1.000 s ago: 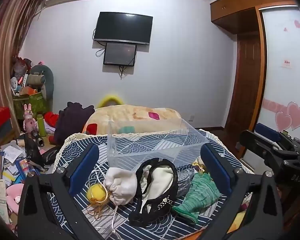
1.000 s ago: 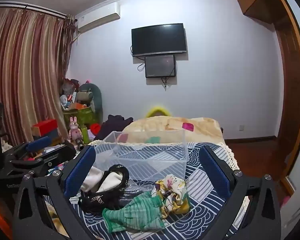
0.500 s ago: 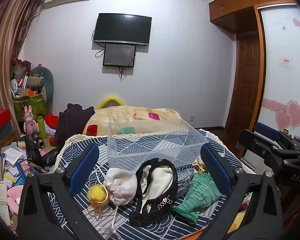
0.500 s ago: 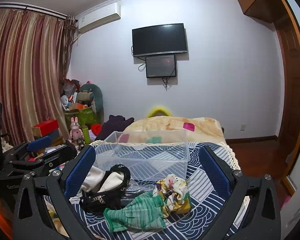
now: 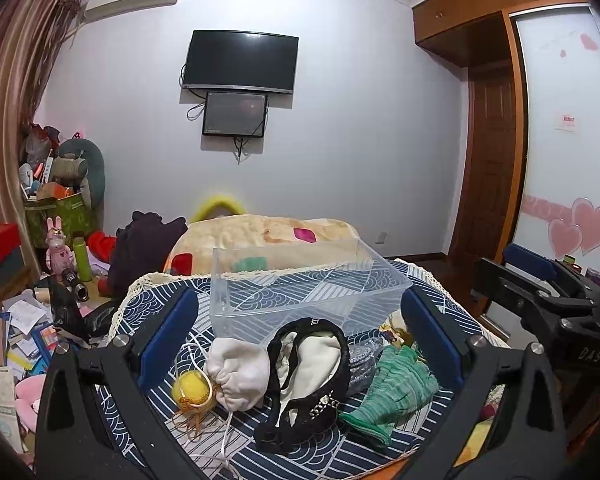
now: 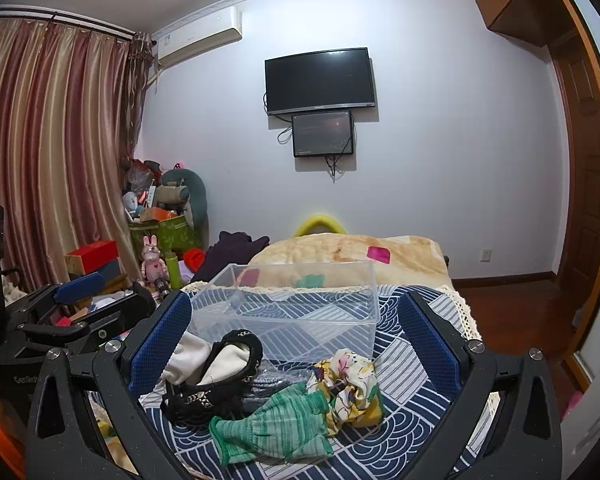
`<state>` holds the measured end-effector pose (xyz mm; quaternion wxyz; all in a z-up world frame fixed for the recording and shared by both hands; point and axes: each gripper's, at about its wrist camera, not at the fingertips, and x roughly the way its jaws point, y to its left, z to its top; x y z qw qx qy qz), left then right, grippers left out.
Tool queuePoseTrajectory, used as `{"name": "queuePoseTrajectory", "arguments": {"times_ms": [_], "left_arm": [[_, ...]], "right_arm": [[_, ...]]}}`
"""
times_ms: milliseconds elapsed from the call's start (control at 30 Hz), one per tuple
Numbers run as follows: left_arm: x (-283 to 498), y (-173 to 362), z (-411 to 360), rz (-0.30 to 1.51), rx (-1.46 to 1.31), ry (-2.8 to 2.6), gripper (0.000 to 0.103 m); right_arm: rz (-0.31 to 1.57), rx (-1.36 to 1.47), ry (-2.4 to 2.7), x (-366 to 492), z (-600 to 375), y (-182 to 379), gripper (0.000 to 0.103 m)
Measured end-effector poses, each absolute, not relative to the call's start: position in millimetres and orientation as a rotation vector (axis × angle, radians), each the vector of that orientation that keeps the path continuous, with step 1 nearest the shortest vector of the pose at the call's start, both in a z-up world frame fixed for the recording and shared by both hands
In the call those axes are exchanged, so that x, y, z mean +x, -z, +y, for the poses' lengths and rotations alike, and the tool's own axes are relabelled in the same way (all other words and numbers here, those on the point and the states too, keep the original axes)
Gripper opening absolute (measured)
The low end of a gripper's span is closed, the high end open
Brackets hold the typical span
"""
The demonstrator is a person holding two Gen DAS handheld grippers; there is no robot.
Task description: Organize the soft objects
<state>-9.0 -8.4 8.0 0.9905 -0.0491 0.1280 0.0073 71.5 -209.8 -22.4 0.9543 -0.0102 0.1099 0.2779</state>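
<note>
A clear plastic bin (image 5: 300,292) (image 6: 292,304) stands empty on a blue patterned cloth. In front of it lie soft items: a white drawstring pouch (image 5: 236,376) with a yellow ball (image 5: 190,390), a black-trimmed cream garment (image 5: 308,368) (image 6: 216,372), a grey knit piece (image 5: 362,364), a green knit glove (image 5: 392,392) (image 6: 276,424) and a floral scrunchie (image 6: 348,384). My left gripper (image 5: 300,344) is open and empty, held above the pile. My right gripper (image 6: 296,344) is open and empty, also above the pile.
The cloth-covered table (image 6: 412,364) has a lace edge. A folded blanket (image 5: 268,240) lies behind the bin. Cluttered boxes, toys and papers (image 5: 40,280) fill the floor at left. A wooden door (image 5: 488,160) and wardrobe stand at right.
Both views have shifted only slightly; the grippers stay open and the items on the cloth have not moved.
</note>
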Motion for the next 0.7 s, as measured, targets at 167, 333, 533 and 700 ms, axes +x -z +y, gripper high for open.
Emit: {"name": "queuePoseTrajectory", "arguments": {"times_ms": [167, 333, 533, 700], "left_arm": [[-9.7, -7.8, -10.7, 0.253, -0.093, -0.019, 0.103], [-9.9, -8.2, -10.7, 0.252, -0.092, -0.02, 0.103], [-11.0, -8.8, -11.6, 0.249, -0.09, -0.02, 0.103], [-11.5, -9.4, -11.5, 0.247, -0.089, -0.022, 0.103]], "right_arm": [[0.222, -0.02, -0.563, 71.3, -209.5, 22.2, 0.103], [0.222, -0.019, -0.564, 70.3, -209.1, 22.3, 0.103], [0.22, -0.019, -0.564, 68.5, -208.5, 22.4, 0.103], [0.221, -0.018, -0.564, 68.8, -208.9, 22.7, 0.103]]}}
